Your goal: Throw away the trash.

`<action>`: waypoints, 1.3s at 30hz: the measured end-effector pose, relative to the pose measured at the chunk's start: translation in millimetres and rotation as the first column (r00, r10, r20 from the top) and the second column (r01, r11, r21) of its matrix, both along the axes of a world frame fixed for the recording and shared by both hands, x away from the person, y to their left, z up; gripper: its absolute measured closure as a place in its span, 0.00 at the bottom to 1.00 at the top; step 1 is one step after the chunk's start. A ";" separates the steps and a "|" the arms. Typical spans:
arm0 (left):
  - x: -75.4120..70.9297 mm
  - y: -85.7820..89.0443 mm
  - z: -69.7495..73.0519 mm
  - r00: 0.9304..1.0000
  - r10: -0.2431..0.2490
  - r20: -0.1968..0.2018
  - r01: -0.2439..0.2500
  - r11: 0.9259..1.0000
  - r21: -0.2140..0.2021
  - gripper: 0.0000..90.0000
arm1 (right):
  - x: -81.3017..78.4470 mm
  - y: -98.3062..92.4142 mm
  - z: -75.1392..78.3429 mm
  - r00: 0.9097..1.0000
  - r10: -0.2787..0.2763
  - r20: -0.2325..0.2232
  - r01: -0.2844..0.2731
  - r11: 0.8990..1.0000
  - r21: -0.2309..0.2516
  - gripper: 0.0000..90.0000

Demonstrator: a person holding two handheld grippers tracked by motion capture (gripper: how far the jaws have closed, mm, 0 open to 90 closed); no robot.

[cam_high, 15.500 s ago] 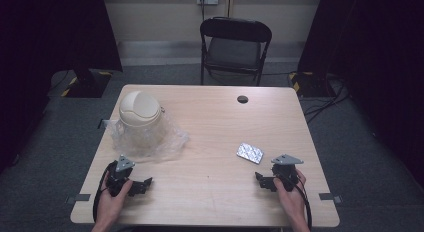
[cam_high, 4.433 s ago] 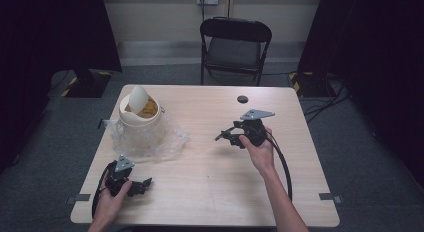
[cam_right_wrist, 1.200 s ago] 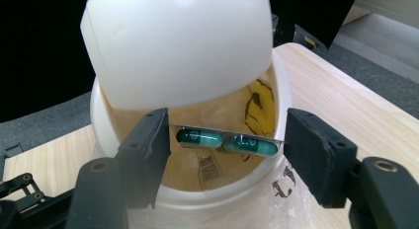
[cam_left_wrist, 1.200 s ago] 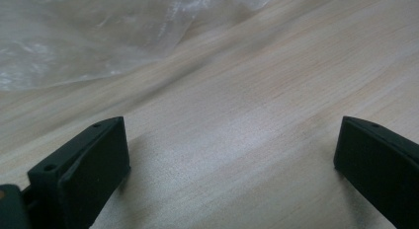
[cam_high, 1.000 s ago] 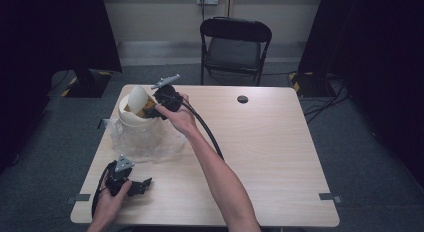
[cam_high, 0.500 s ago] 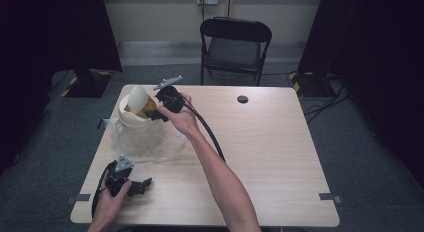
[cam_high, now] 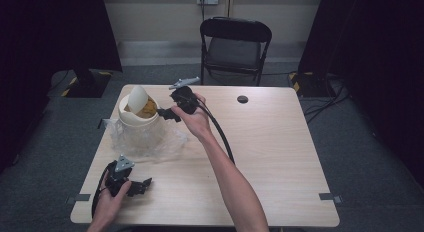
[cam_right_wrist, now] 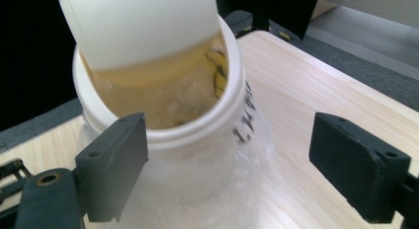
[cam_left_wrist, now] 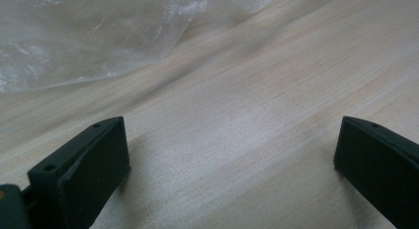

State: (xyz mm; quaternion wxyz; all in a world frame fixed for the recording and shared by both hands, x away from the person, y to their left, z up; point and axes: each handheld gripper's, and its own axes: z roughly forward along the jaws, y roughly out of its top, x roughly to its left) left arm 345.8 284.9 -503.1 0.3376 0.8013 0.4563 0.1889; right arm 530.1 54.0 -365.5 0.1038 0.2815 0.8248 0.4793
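High view: right gripper [cam_high: 162, 112] has crossed table to white bin [cam_high: 137, 123], blister pack gone from table, likely dropped inside. Jaws wide, empty, bin mouth just ahead. Left gripper [cam_high: 140, 186] stays near edge, wide, plastic sheet [cam_left_wrist: 94, 31] ahead.

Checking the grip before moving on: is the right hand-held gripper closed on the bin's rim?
No, the right hand-held gripper has its jaws wide apart at the white bin.

The right tool [cam_high: 167, 112] hangs beside the open white bin [cam_high: 137, 114]; the left tool [cam_high: 131, 184] rests on the tabletop [cam_high: 280, 157].
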 end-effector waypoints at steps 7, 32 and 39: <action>0.1 0.1 0.0 1.000 -0.002 0.000 0.002 1.000 -0.001 0.00 | -3.7 -27.4 1.3 0.999 -0.048 -0.012 0.048 0.999 0.013 0.16; 0.0 0.0 0.0 1.000 -0.001 -0.001 0.001 1.000 -0.001 0.00 | -21.2 -116.3 -21.6 0.977 -0.210 -0.045 0.209 0.978 -0.022 0.17; 0.0 0.1 0.0 1.000 -0.001 0.000 0.001 1.000 -0.001 0.00 | -31.6 -140.0 -33.4 0.968 -0.244 -0.063 0.244 0.970 -0.016 0.18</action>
